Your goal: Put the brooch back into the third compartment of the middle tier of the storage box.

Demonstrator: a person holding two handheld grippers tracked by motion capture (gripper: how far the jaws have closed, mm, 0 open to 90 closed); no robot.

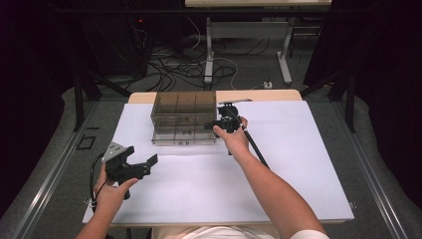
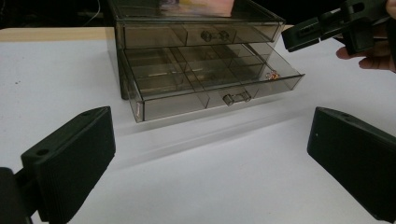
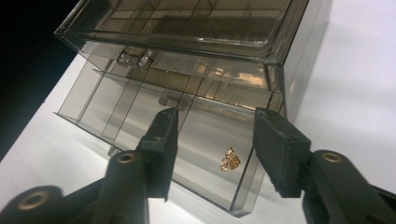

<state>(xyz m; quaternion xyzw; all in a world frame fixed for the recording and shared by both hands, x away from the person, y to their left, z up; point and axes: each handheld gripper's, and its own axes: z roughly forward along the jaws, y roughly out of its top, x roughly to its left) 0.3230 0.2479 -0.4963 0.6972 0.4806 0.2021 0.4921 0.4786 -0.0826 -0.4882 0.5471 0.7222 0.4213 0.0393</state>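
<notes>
Hovering over the pulled-out lower drawer (image 3: 154,140) of a smoky clear organiser box (image 1: 184,118), the right tongs (image 3: 215,140) stand parted, gripping nothing. A small gold trinket (image 3: 229,158), perhaps earrings, lies loose in the drawer's corner compartment just below the gap between the pads, so it looks freshly let go there. The box sits toward twelve o'clock on the white table (image 1: 298,164), and its upper drawer (image 2: 196,35) is shut. At about eight o'clock the left tongs (image 1: 142,162) wait wide open and empty, well apart from the box, facing it across bare table. The drawer's thin dividers (image 2: 187,70) crowd the trinket's compartment, and the box's overhanging top edge sits close above the right tongs. Beyond the table, cables (image 1: 184,69) sprawl over the floor.
</notes>
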